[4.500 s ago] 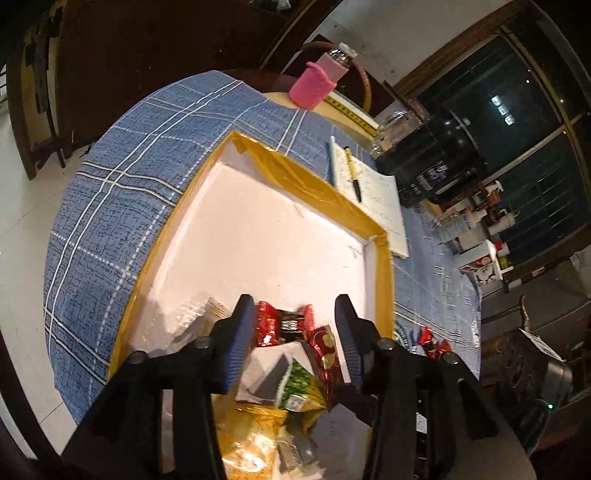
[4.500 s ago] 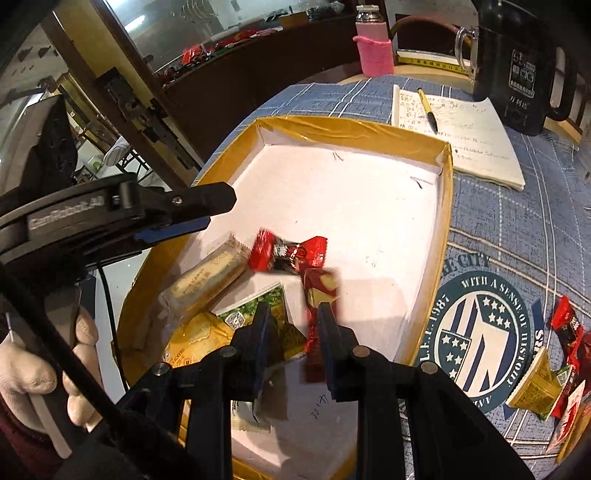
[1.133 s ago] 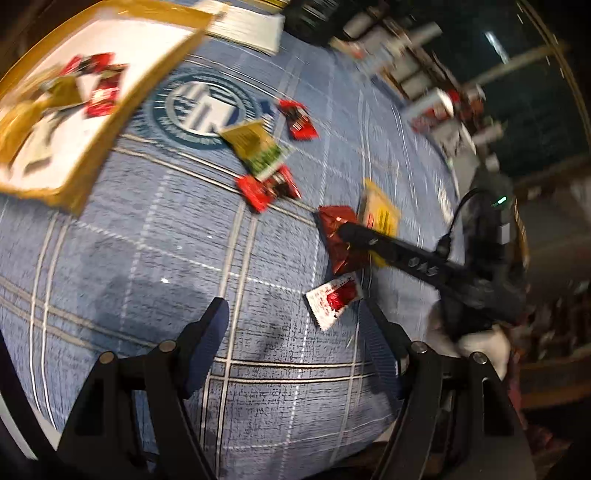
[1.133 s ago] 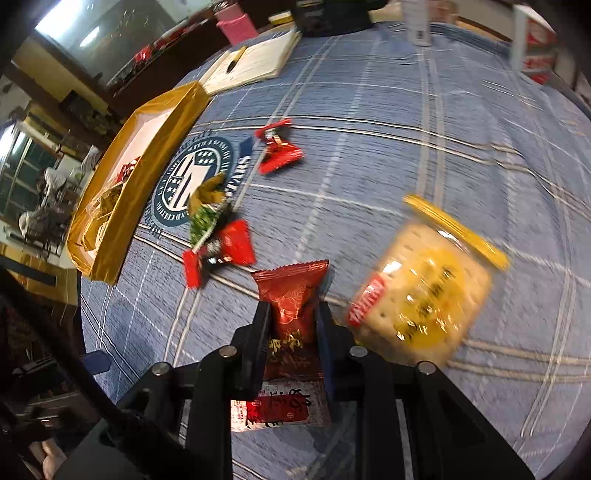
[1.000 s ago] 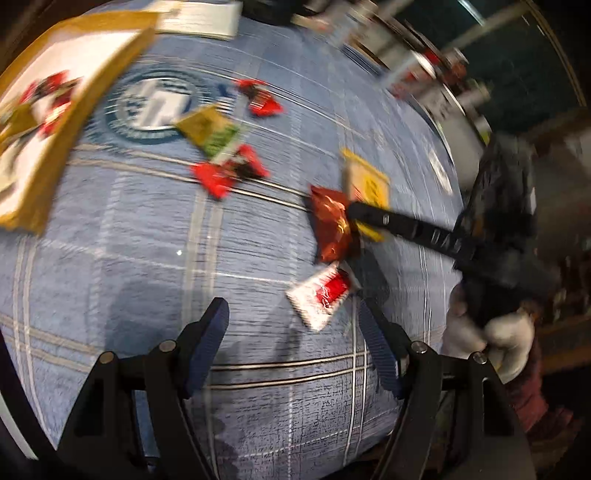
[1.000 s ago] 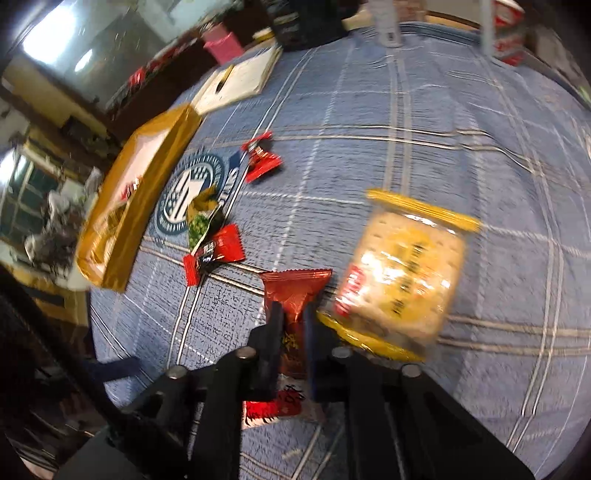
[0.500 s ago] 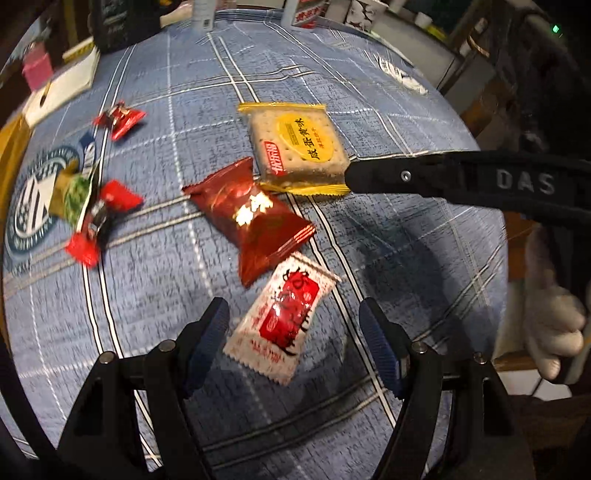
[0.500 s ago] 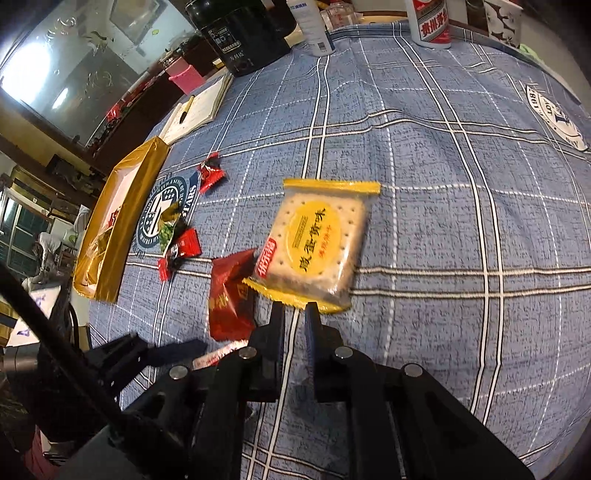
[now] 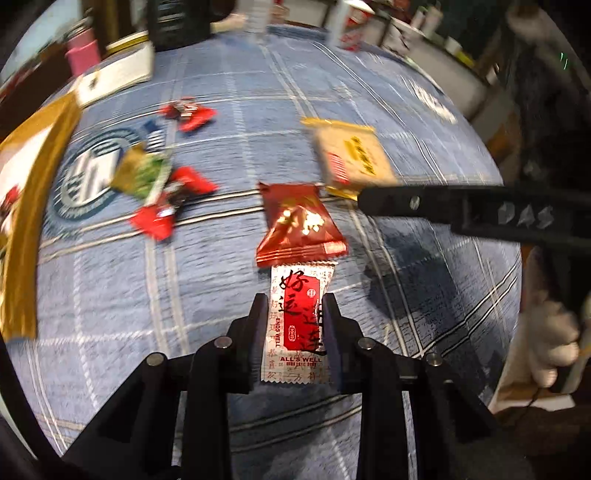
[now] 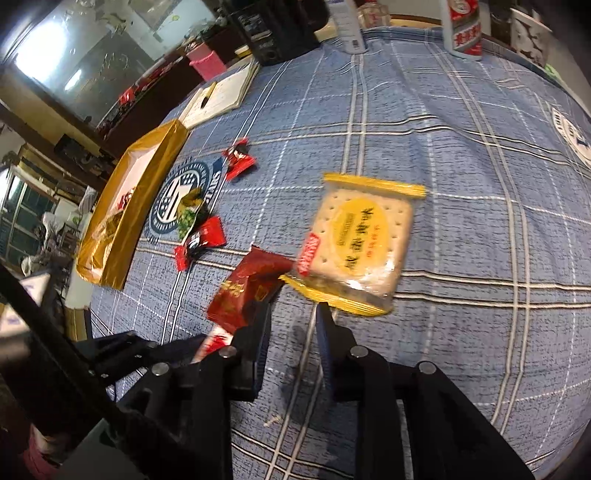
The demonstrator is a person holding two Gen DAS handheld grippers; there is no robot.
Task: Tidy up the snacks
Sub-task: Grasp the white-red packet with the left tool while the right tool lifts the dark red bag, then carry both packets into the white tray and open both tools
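Note:
My left gripper [image 9: 294, 308] has its fingers closed against both sides of a white and red candy packet [image 9: 299, 321] lying on the blue checked tablecloth. A dark red packet [image 9: 299, 223] lies just beyond it and shows in the right wrist view [image 10: 247, 291] too. My right gripper [image 10: 291, 314] is open, its tips just short of the near edge of a yellow cracker pack [image 10: 360, 240], not touching it. The gold-rimmed white tray [image 10: 129, 206] with several snacks lies far left.
Small red candies [image 9: 188, 110] and a green-yellow packet [image 9: 142, 177] lie on the cloth by a round emblem [image 10: 181, 195]. A notebook [image 10: 221, 94], a black appliance [image 10: 280, 29], a pink-sleeved bottle [image 10: 207, 61] and bottles [image 10: 461, 26] stand at the far edge.
My left gripper moved forward over the white and red packet and its fingers closed on it. My right gripper opened slightly near the cracker pack's edge.

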